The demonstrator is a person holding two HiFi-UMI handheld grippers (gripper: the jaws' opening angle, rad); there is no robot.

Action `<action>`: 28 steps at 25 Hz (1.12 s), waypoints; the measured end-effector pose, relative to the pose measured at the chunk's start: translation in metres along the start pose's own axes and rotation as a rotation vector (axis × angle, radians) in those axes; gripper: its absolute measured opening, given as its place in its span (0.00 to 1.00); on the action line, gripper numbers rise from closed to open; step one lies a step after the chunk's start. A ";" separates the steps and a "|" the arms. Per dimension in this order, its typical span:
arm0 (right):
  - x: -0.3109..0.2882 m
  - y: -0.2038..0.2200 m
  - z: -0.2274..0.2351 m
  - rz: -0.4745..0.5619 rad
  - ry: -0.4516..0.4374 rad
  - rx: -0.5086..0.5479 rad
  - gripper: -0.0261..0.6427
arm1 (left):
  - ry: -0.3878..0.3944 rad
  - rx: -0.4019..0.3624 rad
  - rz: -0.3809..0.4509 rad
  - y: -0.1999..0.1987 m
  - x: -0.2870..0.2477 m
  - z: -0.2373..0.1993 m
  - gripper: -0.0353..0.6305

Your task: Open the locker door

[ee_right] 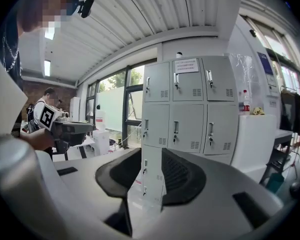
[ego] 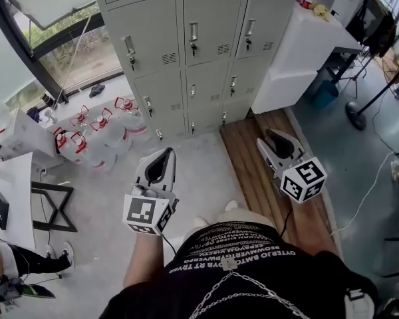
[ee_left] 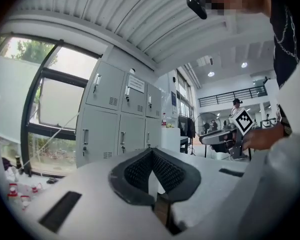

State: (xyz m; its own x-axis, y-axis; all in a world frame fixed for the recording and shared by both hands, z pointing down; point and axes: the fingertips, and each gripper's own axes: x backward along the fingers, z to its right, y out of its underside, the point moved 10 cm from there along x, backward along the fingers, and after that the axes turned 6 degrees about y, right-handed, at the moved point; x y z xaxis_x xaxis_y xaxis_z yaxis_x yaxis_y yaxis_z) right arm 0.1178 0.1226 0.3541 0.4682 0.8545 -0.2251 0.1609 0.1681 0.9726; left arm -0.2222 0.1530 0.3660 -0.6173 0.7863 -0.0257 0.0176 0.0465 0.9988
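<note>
Left hand-held gripper (ego: pixel 163 155) pinched shut, empty; right hand-held gripper (ego: pixel 271 137) parted, empty. Step nearer lockers (ego: pixel 153 45), square parted jaws on one handle (ego: pixel 193 32)

A pale grey floor (ego: pixel 206 171) spreads out from the window wall. A strip of brown wooden planks (ego: pixel 249 155) lies along its right side, with blue-grey flooring (ego: pixel 359 165) beyond. On the floor stand a grey metal locker bank (ego: pixel 186 58) and a white cabinet (ego: pixel 299 58) just beside it. Further left are a cluster of clear water jugs with red handles (ego: pixel 100 135) and a white table on a black frame (ego: pixel 16 191). A black round-based stand (ego: pixel 354 115) rests on the blue-grey part.
</note>
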 end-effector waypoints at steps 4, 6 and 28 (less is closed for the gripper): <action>-0.001 0.005 -0.001 -0.037 0.008 0.001 0.21 | 0.038 0.010 -0.019 0.008 -0.010 -0.005 0.05; -0.007 0.006 -0.001 -0.045 0.004 0.001 0.21 | 0.038 0.008 -0.028 0.009 -0.012 -0.008 0.05; -0.172 0.006 0.059 -0.011 -0.125 -0.102 0.21 | -0.101 -0.068 -0.107 0.008 -0.084 -0.082 0.05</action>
State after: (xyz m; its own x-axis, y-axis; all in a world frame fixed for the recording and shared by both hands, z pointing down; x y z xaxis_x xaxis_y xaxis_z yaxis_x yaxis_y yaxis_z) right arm 0.0896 -0.0518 0.3954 0.5724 0.7854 -0.2354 0.0803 0.2319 0.9694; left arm -0.2348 0.0364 0.3794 -0.5301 0.8374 -0.1331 -0.0998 0.0942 0.9905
